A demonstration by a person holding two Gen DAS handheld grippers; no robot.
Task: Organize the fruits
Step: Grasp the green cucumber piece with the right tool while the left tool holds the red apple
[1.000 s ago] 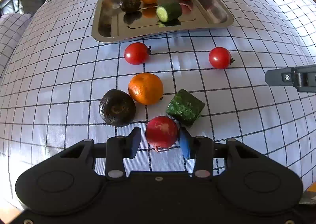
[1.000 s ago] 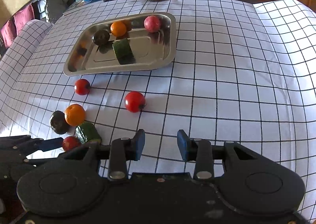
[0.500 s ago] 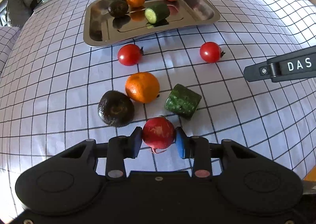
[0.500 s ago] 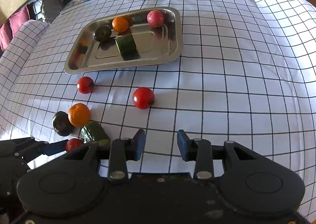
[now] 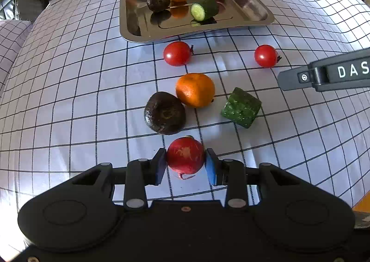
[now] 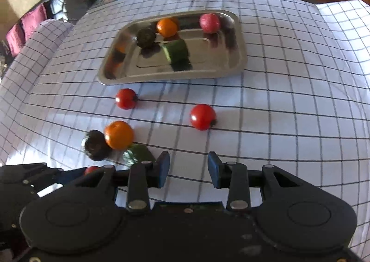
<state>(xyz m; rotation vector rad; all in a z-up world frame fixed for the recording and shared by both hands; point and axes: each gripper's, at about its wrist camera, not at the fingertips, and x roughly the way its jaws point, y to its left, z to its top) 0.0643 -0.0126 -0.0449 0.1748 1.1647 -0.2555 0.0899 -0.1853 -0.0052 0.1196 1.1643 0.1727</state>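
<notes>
Left gripper [image 5: 185, 164] just closed on radish [image 5: 185, 155], now held. Right gripper [image 6: 188, 170] narrow, empty. Ready for tray [image 5: 259, 11].

Both wrist views downward, sharing tray [image 5: 249, 5]

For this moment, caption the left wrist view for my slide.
Left gripper shut on a radish; tray beyond holds four items.

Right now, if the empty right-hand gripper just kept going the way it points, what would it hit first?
Probably bare cloth: nothing lies between the right gripper fingers. The nearest tomato sits farther ahead, roughly in line, though depth is hard to judge.
</notes>
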